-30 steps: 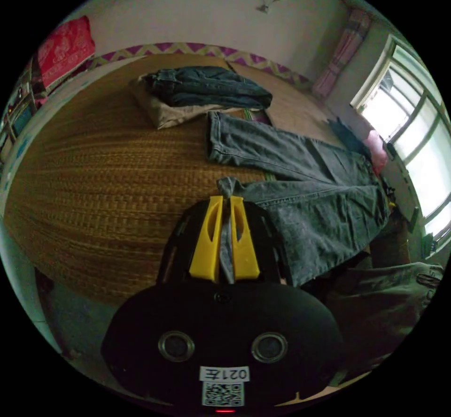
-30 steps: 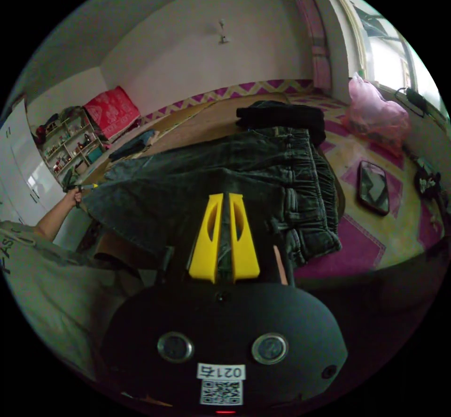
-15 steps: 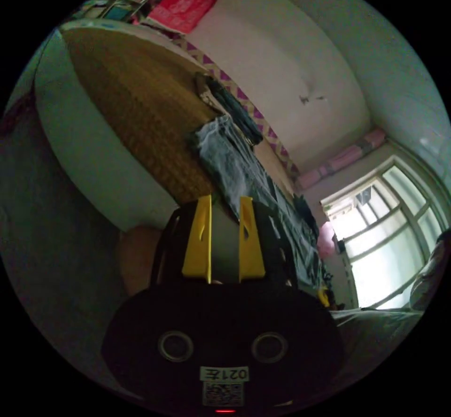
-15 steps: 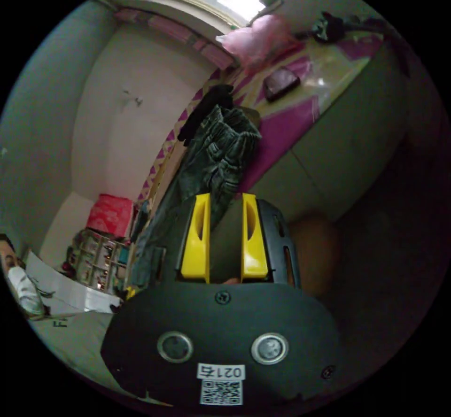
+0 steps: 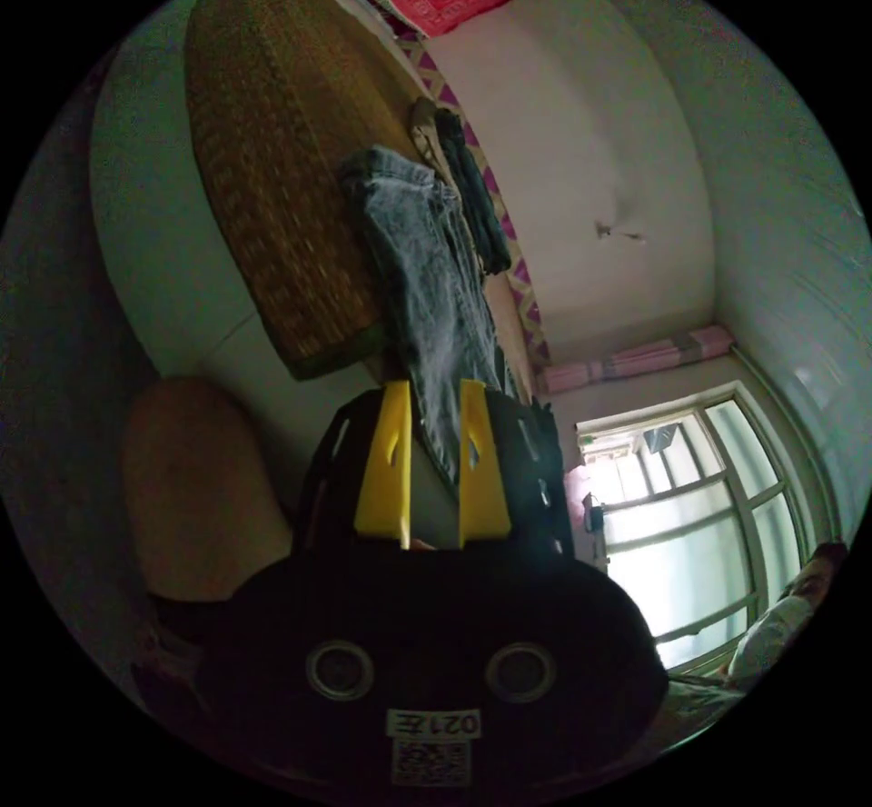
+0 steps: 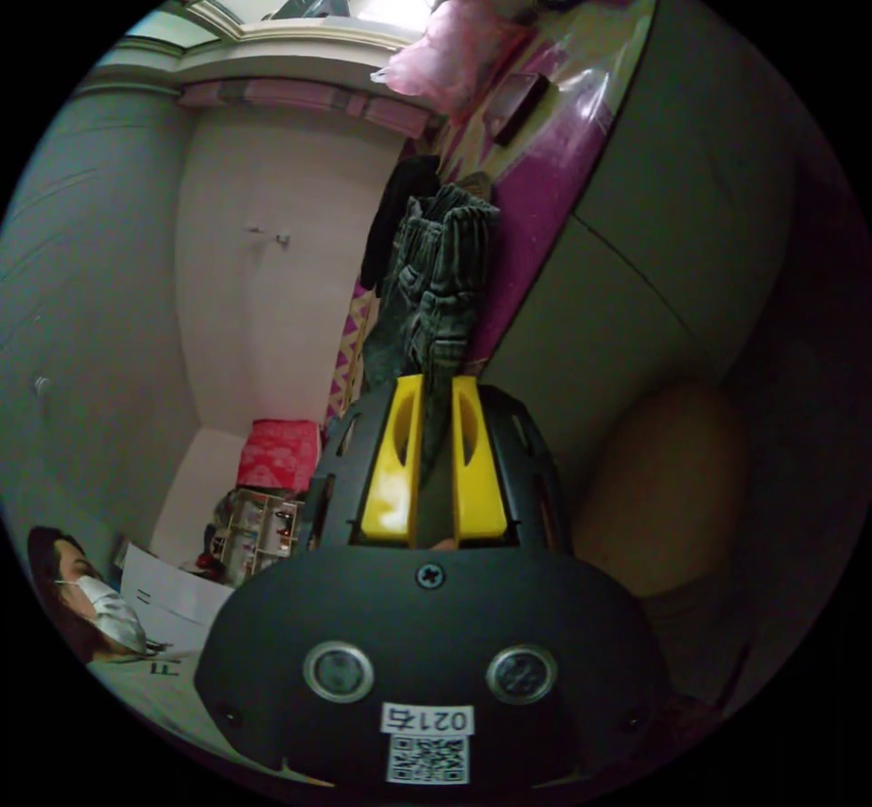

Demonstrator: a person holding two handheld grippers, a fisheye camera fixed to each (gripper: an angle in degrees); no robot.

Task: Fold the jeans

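The grey jeans (image 5: 422, 253) lie stretched along the woven mat (image 5: 272, 162) on the bed, their hem end nearest my left gripper (image 5: 433, 384). That gripper hangs below the bed's edge, open, its yellow jaws well apart and holding nothing. In the right gripper view the gathered waist end of the jeans (image 6: 440, 253) rests at the bed's edge. My right gripper (image 6: 437, 380) sits just below it, its jaws a narrow gap apart with the cloth showing beyond them.
Folded dark clothes (image 5: 472, 189) lie past the jeans by the wall. A black garment (image 6: 391, 216), a pink bag (image 6: 454, 44) and a dark flat object (image 6: 513, 107) rest on the patterned end. A rounded tan thing (image 5: 195, 480) is beside the bed. A person (image 6: 82, 589) stands close.
Both grippers let go of the jeans and dropped below the bed's edge, the views rolling sideways. Since half a second ago the right jaws have drawn closer together.
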